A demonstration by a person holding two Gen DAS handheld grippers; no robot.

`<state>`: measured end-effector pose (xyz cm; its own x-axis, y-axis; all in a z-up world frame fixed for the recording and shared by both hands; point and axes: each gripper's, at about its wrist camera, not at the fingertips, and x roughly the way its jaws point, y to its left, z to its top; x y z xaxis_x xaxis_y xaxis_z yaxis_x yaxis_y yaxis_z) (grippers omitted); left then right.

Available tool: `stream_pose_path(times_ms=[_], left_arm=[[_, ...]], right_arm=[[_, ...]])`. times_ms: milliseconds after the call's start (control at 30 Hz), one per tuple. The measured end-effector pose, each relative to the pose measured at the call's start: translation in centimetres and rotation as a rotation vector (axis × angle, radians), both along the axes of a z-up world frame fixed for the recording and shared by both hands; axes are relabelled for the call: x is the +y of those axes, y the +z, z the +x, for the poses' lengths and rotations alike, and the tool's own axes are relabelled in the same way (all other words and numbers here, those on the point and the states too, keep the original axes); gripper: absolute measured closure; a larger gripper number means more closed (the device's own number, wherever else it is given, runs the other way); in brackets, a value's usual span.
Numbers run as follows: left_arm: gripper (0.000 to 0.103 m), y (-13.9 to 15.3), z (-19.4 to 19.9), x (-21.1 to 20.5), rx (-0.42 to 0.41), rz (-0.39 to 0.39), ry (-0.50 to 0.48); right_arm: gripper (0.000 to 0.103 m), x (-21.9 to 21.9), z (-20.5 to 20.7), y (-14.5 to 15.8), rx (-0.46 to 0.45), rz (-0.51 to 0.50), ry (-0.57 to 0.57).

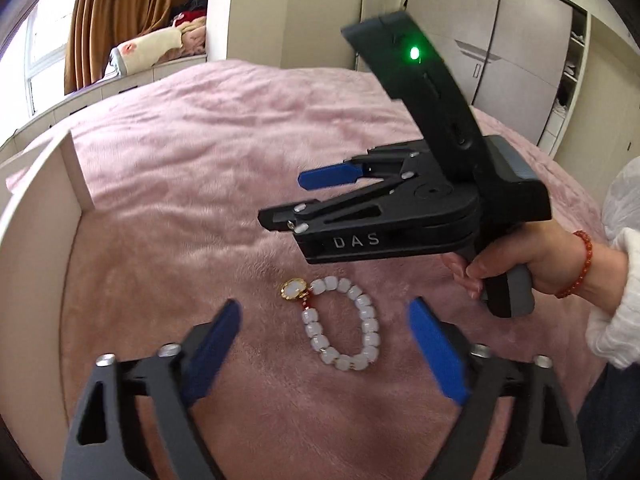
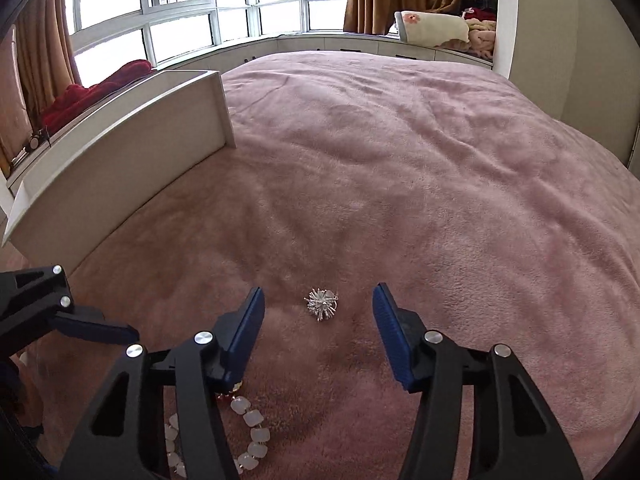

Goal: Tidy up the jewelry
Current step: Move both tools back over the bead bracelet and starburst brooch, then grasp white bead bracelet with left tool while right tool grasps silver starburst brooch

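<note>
Pink plush bedspread fills both views. White open box sits at far left on it. Left gripper: jaws wide apart, nothing held; the white bead bracelet with gold charm lies flat on the spread between its blue fingers, touching neither. Right gripper: jaws parted, empty; the small silver spiky brooch lies between and just beyond the fingertips, clear of both pads. Bracelet lies near-left of brooch.
</note>
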<state>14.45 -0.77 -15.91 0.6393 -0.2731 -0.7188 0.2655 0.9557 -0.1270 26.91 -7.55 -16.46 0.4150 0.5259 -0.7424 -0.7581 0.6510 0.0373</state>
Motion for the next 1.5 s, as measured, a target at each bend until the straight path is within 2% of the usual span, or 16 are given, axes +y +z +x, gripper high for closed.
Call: stream_pose_path(times_ms=[133, 233, 400, 533, 600, 667, 733, 833, 933, 1000, 1067, 1300, 1500], left_arm=[[0.033, -2.3, 1.1, 0.1, 0.058, 0.016, 0.012], [0.041, -3.2, 1.4, 0.4, 0.063, 0.005, 0.031], [0.056, -3.0, 1.2, 0.6, 0.065, -0.023, 0.036], [0.059, -2.7, 1.2, 0.0, 0.086, -0.068, 0.018], [0.076, -2.9, 1.3, -0.7, 0.096, -0.055, -0.005], [0.081, -3.2, 1.5, -1.3, 0.105, -0.018, -0.016], [0.087, -3.4, 1.8, -1.2, 0.118, -0.015, -0.008], [0.088, -3.4, 2.3, -0.6, 0.155, -0.036, -0.003], [0.088, -3.2, 3.0, -0.7, 0.193, -0.02, -0.003], [0.088, -2.8, 3.3, -0.4, 0.215, -0.035, 0.009], [0.088, -2.2, 3.5, -0.1, 0.214, -0.051, 0.013], [0.088, -1.0, 3.4, 0.9, 0.215, -0.098, 0.024], [0.088, 1.0, 2.2, 2.0, 0.175, -0.121, 0.034]], right_arm=[[0.054, 0.8, 0.6, -1.4, 0.007, -0.037, 0.002], [0.055, 1.1, 0.5, -2.3, -0.002, -0.063, 0.004], [0.068, 1.3, 0.0, -2.7, -0.02, -0.075, 0.024], [0.072, 1.2, 0.2, -2.7, 0.001, -0.058, 0.031], [0.072, 1.1, 0.4, -2.7, 0.014, -0.05, 0.029], [0.072, 1.0, 0.4, -2.7, 0.021, -0.048, 0.027], [0.072, 1.0, 0.4, -2.7, 0.022, -0.049, 0.028], [0.072, 1.0, 0.4, -2.7, 0.027, -0.044, 0.027], [0.072, 0.8, 0.4, -2.6, 0.032, -0.037, 0.027], [0.075, 0.7, 0.4, -2.6, 0.032, -0.03, 0.026], [0.083, 0.5, 0.4, -2.5, 0.035, -0.016, 0.025], [0.084, 0.2, 0.6, -2.2, 0.059, 0.014, 0.027], [0.084, 0.3, -0.1, -1.7, 0.061, 0.017, 0.035]])
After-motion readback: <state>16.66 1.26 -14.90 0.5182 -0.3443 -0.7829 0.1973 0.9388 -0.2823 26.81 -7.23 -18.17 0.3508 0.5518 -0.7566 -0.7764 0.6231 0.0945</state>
